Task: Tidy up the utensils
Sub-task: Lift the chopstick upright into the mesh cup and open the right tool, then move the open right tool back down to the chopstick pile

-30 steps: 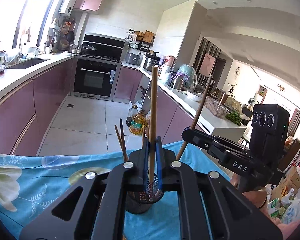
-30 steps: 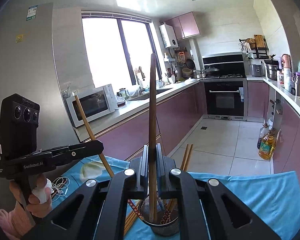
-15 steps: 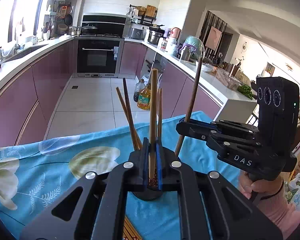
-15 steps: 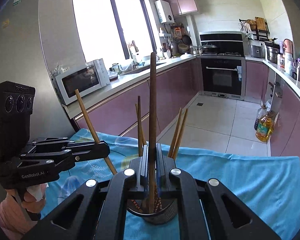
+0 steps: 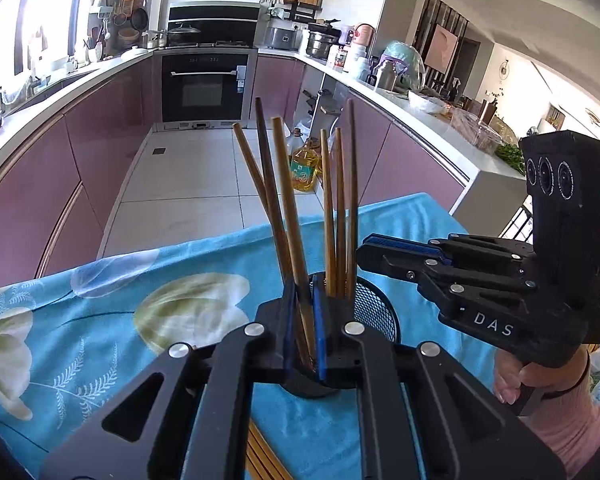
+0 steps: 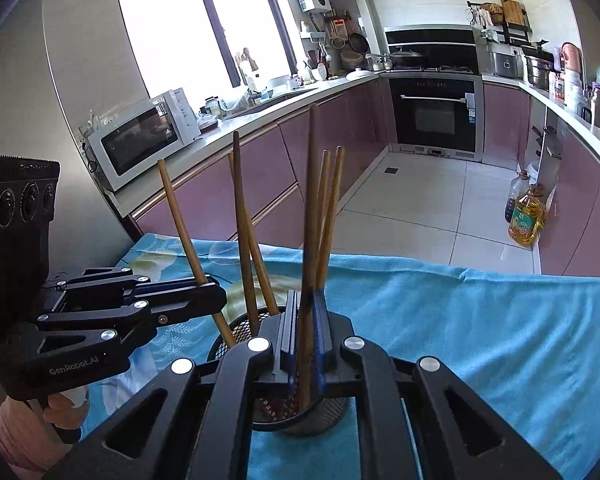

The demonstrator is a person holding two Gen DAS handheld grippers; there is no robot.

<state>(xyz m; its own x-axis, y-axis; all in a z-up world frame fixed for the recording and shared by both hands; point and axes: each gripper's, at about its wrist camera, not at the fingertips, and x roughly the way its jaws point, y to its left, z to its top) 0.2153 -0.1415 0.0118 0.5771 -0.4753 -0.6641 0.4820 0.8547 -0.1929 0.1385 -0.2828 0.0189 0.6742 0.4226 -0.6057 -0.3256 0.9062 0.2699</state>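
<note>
A black mesh holder [image 5: 378, 314] stands on the blue flowered cloth [image 5: 100, 320] with several wooden chopsticks upright in it. My left gripper [image 5: 303, 300] is shut on a light wooden chopstick [image 5: 288, 200] whose lower end reaches into the holder. My right gripper [image 6: 306, 304] is shut on a dark brown chopstick [image 6: 311, 200], which also dips into the holder [image 6: 236, 330]. Each gripper shows in the other's view: the right gripper [image 5: 366, 249] comes in from the right, the left gripper [image 6: 216, 296] from the left. The chopsticks' lower tips are hidden by the jaws.
More loose chopsticks [image 5: 260, 454] lie on the cloth under my left gripper. A person's hand [image 5: 512, 380] holds the right gripper's handle. Past the table edge lie a tiled floor, purple cabinets, an oil bottle [image 6: 526, 216] and a microwave [image 6: 140, 142].
Both grippers have sunk and tilted downward with their chopsticks, whose lower ends now sit deeper in the holder. More of the cloth and the other standing chopsticks have come into view.
</note>
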